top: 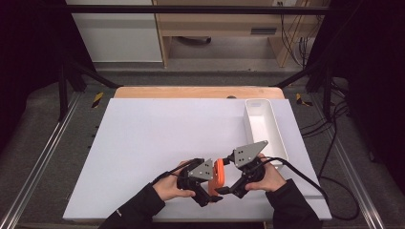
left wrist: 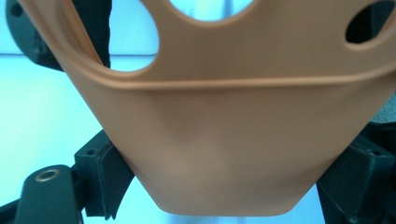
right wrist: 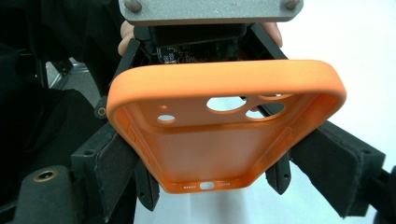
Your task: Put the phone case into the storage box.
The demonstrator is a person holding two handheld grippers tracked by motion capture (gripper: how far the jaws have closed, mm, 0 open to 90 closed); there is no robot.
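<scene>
Orange silicone, a phone case [top: 218, 175] with camera cut-outs, hangs above the near edge of the white table [top: 157, 143], held between the two grippers. In the high view the left gripper [top: 210, 188] comes at it from the left and the right gripper [top: 228, 187] from the right, each in one of the person's hands, the case standing on edge between them. In the left gripper view the smooth back of the case [left wrist: 224, 140] sits close to the lens, and the black jaws press on both its long sides, so this gripper pinches the case across its width. In the right gripper view the hollow inside of the case [right wrist: 219, 140] faces the camera, port slot nearest; the padded jaws bear against its two side walls, clamped on it. The left gripper's grey plate [right wrist: 210, 9] shows beyond the case's far rim. A white tray [top: 263, 125] lies along the table's right side, well apart from the case.
</scene>
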